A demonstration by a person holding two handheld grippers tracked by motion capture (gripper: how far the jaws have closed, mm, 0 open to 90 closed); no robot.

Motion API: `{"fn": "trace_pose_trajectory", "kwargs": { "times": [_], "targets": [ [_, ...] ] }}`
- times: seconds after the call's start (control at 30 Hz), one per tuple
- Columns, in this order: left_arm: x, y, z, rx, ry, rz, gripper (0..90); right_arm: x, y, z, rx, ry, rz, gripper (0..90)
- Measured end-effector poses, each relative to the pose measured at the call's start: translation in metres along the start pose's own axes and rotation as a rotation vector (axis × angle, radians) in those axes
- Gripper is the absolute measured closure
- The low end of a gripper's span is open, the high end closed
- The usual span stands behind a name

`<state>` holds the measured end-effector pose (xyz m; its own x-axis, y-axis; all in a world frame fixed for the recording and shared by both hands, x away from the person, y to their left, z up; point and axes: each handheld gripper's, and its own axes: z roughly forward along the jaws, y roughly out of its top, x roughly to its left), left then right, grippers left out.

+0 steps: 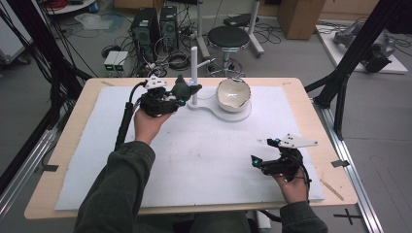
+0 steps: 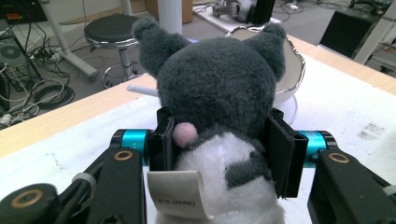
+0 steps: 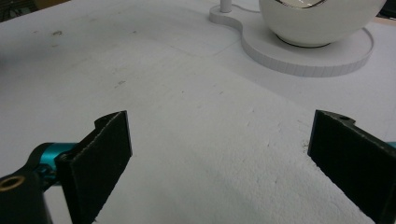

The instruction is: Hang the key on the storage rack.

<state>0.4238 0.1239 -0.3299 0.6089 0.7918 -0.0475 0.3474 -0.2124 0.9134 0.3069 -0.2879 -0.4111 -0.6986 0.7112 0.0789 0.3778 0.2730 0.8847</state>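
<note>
The left tool (image 1: 176, 98) has its two black jaws pressed into the sides of a grey plush toy (image 2: 217, 88), gripping it round the middle where the dark fur meets the white belly (a paper tag curls out just under the jaws). In the high view the person's left hand (image 1: 148, 121) carries that tool at the far side of the desk (image 1: 58, 160), and the toy is lifted off the white mat (image 1: 194, 155), its ears pointing away towards the white bowl (image 1: 233, 94). The bowl sits on a flat white base (image 1: 228, 114) with a thin upright post (image 1: 194, 73) rising from the end nearest the toy; the toy hangs just beside that post, and I cannot tell whether it touches it.

The right tool (image 1: 260, 153) lies low on the near right part of the mat, well apart from all this. Its jaws stand wide with nothing between them, just bare mat in its own view, and the bowl's base beyond.

As I judge it, the pick-up is done and the carry is most of the way there. What seems left is to bring the toy past the post, over the bowl's rim, and let go. The bowl looks empty from here, so nothing has been placed yet.
</note>
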Motion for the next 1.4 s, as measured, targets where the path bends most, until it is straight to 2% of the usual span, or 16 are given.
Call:
{"fn": "trace_pose_trajectory", "kwargs": {
  "times": [0.67, 0.9, 1.07, 1.4],
  "targets": [
    [0.001, -0.007, 0.012, 0.068, 0.042, -0.003, 49.7, 0.0, 0.0, 0.0, -0.007, 0.005, 0.002, 5.4],
    [0.002, -0.007, 0.013, 0.074, 0.052, -0.01, 49.0, -0.001, 0.0, -0.001, -0.013, 0.004, -0.002, 5.3],
    [0.002, -0.008, 0.014, 0.088, 0.061, 0.004, 48.3, 0.0, 0.0, -0.001, -0.013, 0.005, -0.002, 5.4],
    [0.003, -0.009, 0.016, 0.099, 0.06, 0.002, 47.4, 0.0, 0.0, -0.001, -0.013, 0.004, -0.002, 5.3]
  ]
}}
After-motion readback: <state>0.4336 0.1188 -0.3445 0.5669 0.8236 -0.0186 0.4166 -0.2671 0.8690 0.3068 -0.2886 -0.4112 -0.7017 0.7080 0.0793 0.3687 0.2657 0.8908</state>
